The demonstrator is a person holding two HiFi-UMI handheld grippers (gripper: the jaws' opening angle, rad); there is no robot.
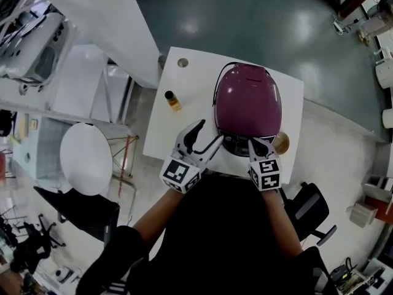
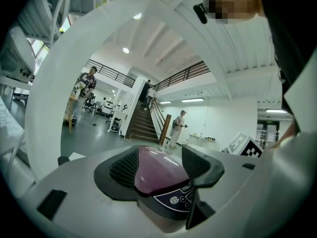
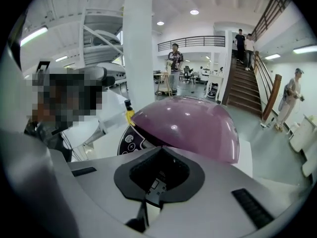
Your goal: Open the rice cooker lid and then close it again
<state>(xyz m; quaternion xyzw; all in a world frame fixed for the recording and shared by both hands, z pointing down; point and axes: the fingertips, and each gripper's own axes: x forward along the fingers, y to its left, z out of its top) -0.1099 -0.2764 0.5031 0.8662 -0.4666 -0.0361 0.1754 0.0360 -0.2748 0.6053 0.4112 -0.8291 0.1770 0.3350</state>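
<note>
A purple rice cooker (image 1: pixel 247 97) stands on the white table (image 1: pixel 184 137) with its lid down. Its dark control panel (image 2: pixel 178 198) faces me. My left gripper (image 1: pixel 209 133) is open at the cooker's front left, and in the left gripper view the purple lid (image 2: pixel 153 170) shows between its spread jaws (image 2: pixel 161 168). My right gripper (image 1: pixel 261 145) is shut with nothing in it, at the cooker's front right edge. In the right gripper view its joined jaws (image 3: pixel 159 175) point down at the lid (image 3: pixel 188 125). Whether it touches the cooker I cannot tell.
A small bottle with a yellow cap (image 1: pixel 173 100) stands on the table left of the cooker. A brown round object (image 1: pixel 281 141) sits at the cooker's front right. A round white stool top (image 1: pixel 86 158) lies left of the table, and a dark chair (image 1: pixel 313 208) stands at the right.
</note>
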